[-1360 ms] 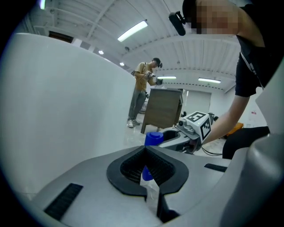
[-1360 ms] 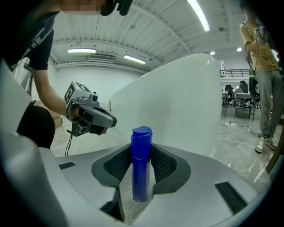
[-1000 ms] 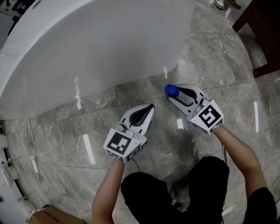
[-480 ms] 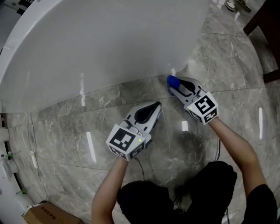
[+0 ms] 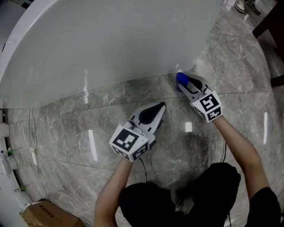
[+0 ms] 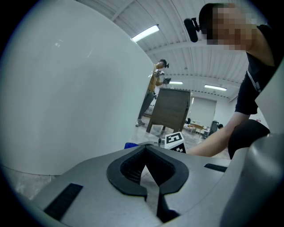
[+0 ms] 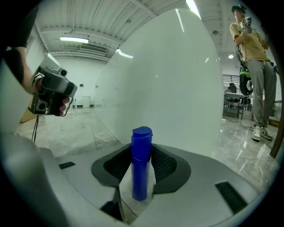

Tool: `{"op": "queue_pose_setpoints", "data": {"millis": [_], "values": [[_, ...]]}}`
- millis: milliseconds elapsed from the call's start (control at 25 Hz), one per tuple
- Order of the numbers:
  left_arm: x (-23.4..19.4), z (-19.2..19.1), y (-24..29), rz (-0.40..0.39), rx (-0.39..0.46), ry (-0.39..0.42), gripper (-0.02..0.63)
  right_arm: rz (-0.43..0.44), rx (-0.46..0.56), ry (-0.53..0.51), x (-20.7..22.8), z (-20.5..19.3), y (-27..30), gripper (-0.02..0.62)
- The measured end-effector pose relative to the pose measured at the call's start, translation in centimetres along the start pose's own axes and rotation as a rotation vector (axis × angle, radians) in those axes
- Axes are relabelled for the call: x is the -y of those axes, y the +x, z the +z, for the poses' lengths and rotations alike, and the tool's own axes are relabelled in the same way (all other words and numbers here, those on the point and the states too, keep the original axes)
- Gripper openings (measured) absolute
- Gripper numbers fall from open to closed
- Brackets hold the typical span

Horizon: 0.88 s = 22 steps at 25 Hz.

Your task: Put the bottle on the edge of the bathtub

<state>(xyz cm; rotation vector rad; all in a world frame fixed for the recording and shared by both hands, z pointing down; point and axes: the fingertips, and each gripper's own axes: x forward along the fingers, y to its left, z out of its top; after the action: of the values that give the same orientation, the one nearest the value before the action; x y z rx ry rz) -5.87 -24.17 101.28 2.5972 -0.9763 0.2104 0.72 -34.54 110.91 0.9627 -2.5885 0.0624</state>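
Observation:
A small blue bottle (image 5: 180,79) (image 7: 141,164) stands upright between the jaws of my right gripper (image 5: 183,83) (image 7: 142,153), which is shut on it. The gripper holds it low over the grey marble floor, right beside the curved white outer wall of the bathtub (image 5: 111,40) (image 7: 177,88). My left gripper (image 5: 160,106) (image 6: 144,150) hovers over the floor to the left of the right one. Its jaws are shut with nothing between them, and it points at the tub wall (image 6: 66,88). The tub's rim is at the far top left of the head view.
A dark wooden cabinet (image 5: 275,17) (image 6: 171,111) stands at the right, with shoes (image 5: 248,5) near it. Another person (image 7: 253,57) stands further off. A cardboard box (image 5: 42,215) and a thin cable (image 5: 32,150) lie on the floor at the left.
My right gripper has sunk and moved closer to the tub wall with the blue bottle still in it. The left gripper has dropped slightly and stays shut.

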Motion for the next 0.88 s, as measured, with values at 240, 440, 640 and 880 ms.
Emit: {"op": "queue_pose_setpoints", "data": {"millis": [240, 440, 640, 880], "values": [[0.2, 0.3, 0.3, 0.005, 0.006, -0.003, 0.011, 0.006, 0.000, -0.006, -0.1, 0.2, -0.7, 0.135], [0.6, -0.1, 0.2, -0.002, -0.006, 0.006, 0.011, 0.013, -0.004, -0.018, 0.0, 0.2, -0.8, 0.135], [0.6, -0.2, 0.2, 0.002, -0.003, 0.001, 0.011, 0.013, -0.010, -0.012, -0.1, 0.1, -0.8, 0.150], [0.8, 0.5, -0.1, -0.029, 0.015, 0.002, 0.011, 0.031, 0.018, 0.023, -0.3, 0.9, -1.4, 0.173]]}}
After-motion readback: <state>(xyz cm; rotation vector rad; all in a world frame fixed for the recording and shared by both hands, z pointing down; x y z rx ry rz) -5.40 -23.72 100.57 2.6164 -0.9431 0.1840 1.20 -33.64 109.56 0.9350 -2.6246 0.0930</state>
